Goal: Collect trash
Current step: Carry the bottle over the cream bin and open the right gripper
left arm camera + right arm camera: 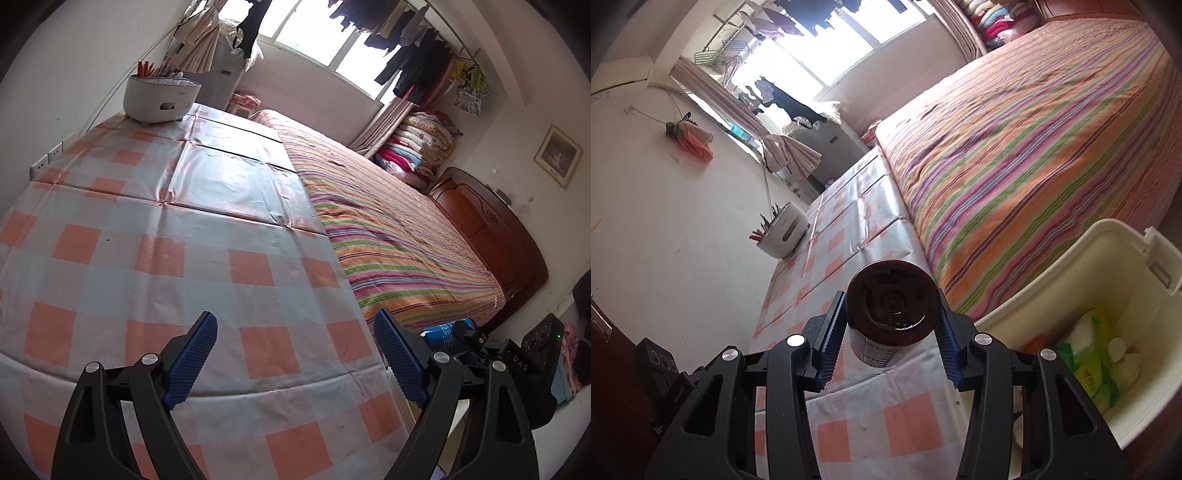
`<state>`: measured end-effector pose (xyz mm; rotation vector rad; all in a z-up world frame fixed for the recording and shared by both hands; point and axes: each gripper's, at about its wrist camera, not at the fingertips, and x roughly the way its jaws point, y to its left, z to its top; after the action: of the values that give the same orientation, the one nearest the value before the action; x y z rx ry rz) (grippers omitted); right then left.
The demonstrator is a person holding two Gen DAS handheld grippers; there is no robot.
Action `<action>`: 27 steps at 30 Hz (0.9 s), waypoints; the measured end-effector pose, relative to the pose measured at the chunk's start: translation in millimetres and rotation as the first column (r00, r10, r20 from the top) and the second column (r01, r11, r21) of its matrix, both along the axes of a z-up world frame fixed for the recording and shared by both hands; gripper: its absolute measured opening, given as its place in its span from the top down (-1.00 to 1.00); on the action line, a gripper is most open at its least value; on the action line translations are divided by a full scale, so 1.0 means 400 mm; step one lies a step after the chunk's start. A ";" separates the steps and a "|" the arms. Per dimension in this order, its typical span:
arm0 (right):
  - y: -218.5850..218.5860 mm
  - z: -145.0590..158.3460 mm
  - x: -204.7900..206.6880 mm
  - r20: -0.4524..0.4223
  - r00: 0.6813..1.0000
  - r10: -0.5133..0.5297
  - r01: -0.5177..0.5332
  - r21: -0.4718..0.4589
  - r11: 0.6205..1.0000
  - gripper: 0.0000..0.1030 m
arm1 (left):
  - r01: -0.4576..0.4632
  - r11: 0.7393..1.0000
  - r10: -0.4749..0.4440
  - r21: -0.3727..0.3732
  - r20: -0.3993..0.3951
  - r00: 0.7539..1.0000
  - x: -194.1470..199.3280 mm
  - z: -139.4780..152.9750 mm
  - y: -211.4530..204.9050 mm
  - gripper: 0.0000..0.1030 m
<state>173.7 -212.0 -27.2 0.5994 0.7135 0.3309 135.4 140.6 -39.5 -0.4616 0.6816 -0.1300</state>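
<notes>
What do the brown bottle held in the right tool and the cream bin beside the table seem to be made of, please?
Brown bottle: probably translucent amber plastic, glossy, with a moulded ring base; glass is possible. Cream bin: opaque plastic, smooth and semi-matte, with thin moulded walls.

I've got the brown bottle [893, 302], base facing me, clamped between my right tongs' pads, just left of the cream bin [1071, 273]; inside the bin, a green wrapper [1089, 354] and white scraps.

Home bedroom: striped bed [399, 229] w/ wooden headboard [491, 236], folded quilts [421, 147] beside headboard, laundry [417, 55] hung above bed's window side
</notes>
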 end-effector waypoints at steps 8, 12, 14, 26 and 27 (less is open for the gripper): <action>-0.108 -0.026 -0.039 0.041 0.992 -0.116 0.120 -0.098 0.988 0.14 | 0.087 0.993 -0.088 0.074 0.010 0.996 -0.003 0.001 -0.104 -0.63; -0.116 -0.045 -0.051 0.048 0.988 -0.145 0.151 -0.149 0.977 0.14 | 0.124 0.987 -0.125 0.106 0.006 0.992 0.002 -0.009 -0.148 -0.63; -0.106 -0.050 -0.055 0.047 0.988 -0.147 0.153 -0.164 0.975 0.10 | 0.145 0.983 -0.146 0.112 0.004 0.989 0.003 -0.014 -0.169 -0.63; -0.090 -0.020 -0.078 0.107 0.977 -0.186 0.199 -0.136 0.970 -0.42 | 0.251 0.951 -0.256 0.183 0.002 0.967 -0.009 -0.033 -0.284 -0.63; -0.089 -0.014 -0.083 0.124 0.974 -0.190 0.206 -0.134 0.969 -0.44 | 0.258 0.948 -0.263 0.186 0.004 0.965 -0.011 -0.034 -0.292 -0.63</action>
<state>140.7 -247.7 -32.7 0.5041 0.5602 0.1235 130.9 23.9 -53.3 -0.1897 0.7171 -0.3199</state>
